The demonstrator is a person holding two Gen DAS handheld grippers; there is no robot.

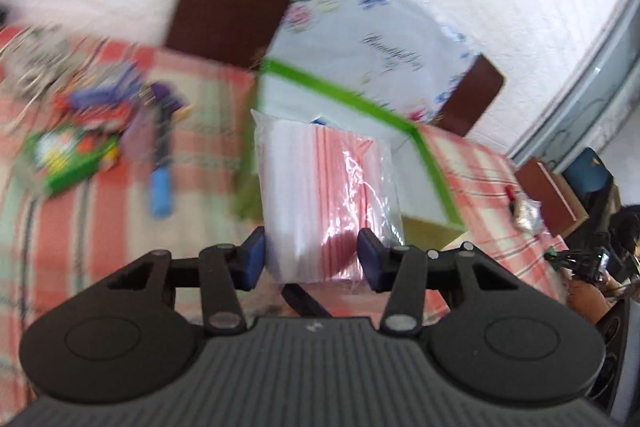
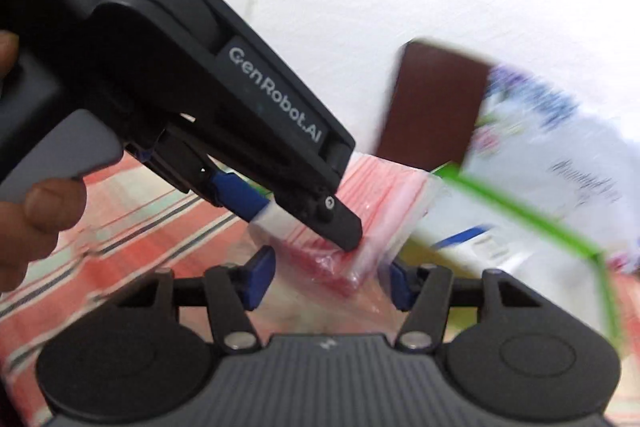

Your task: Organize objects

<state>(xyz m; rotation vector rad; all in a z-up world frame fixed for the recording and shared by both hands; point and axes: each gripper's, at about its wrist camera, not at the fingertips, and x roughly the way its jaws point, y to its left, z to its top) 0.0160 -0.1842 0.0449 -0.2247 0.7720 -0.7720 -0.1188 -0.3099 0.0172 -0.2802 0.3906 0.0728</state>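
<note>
We see the pack of red-striped zip bags gripped between the pads of our left hand-held gripper above the checked worktop; the box sits at twelve o'clock, our right hand-held gripper unclenched around the pack's corner

Glossy clear plastic bag; checked cloth tablecloth.

Checked red-and-white tablecloth, blurred green packet, blue pen, green-edged white box
</note>
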